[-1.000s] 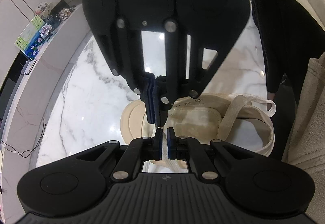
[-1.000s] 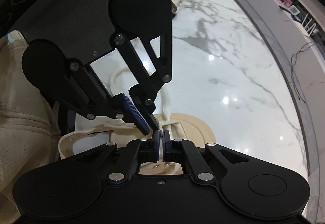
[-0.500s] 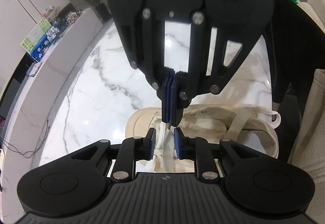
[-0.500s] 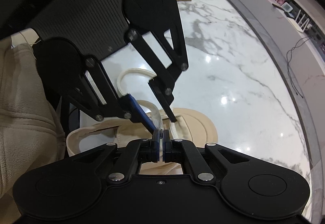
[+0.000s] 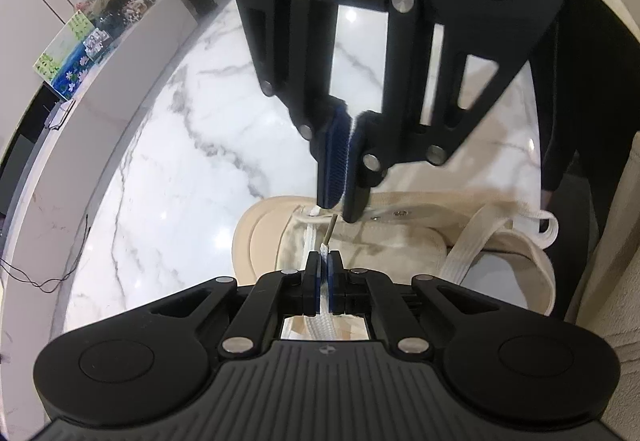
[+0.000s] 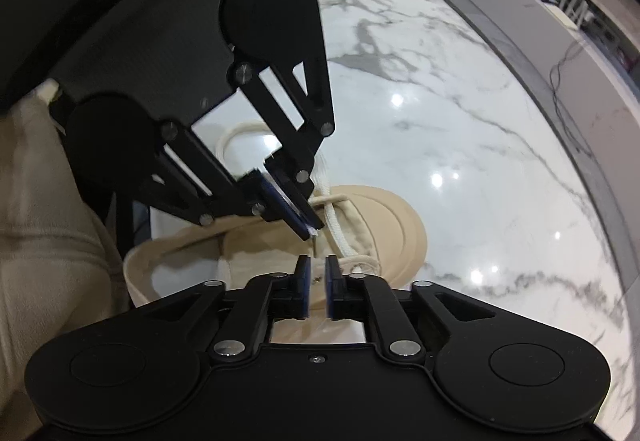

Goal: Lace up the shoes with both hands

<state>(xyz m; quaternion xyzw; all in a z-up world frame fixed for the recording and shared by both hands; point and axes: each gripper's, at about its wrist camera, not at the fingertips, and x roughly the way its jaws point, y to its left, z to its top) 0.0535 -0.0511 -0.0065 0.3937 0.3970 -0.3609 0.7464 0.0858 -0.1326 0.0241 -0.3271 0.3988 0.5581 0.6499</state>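
White marble table (image 5: 168,169) fills both views, a cream canvas shoe (image 5: 400,241) lying on it, toe pointing away from me. My left hand-held gripper (image 5: 325,265) pinches the white lace (image 5: 325,249) just behind its brownish tip (image 5: 330,232), which points forward toward the eyelet row. My right hand-held gripper (image 6: 316,273), jaws slightly apart and holding nothing, faces the left one, hanging over the eyelets, nearer the tip's far side.

A cream shoe (image 5: 400,241) rests on the white marble table (image 5: 180,181).
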